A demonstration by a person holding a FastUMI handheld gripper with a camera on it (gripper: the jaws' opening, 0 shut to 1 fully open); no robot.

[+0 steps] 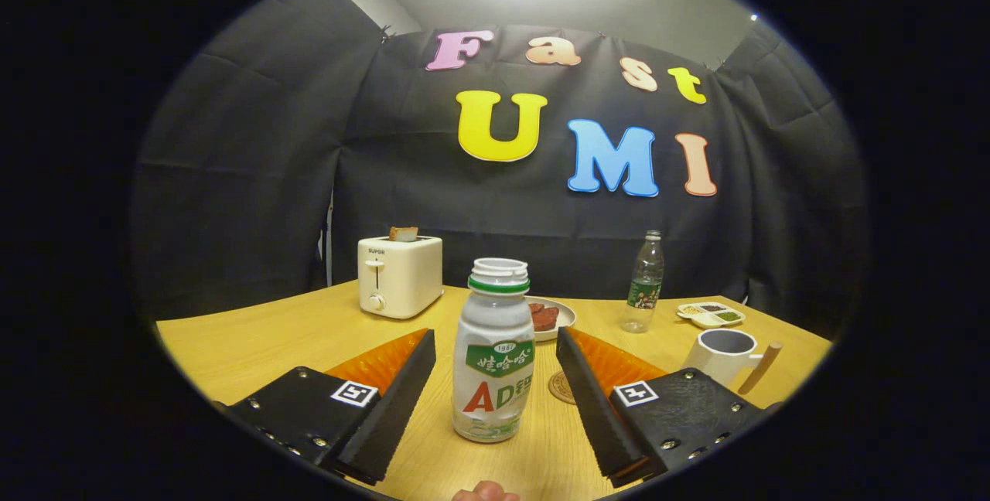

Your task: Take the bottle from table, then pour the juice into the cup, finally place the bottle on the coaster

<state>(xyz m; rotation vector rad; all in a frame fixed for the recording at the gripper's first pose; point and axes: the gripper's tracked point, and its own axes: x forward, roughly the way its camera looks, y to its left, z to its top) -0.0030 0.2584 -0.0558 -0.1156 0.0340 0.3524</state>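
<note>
Bottle (pixel 495 354) between gaping gripper (pixel 495 381) fingers

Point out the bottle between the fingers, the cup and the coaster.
Bottle (pixel 495 362): gripper view, on its label.
Cup (pixel 723 358): gripper view, on its outer wall.
Coaster (pixel 560 388): gripper view, on its visible edge beside a finger.
</note>
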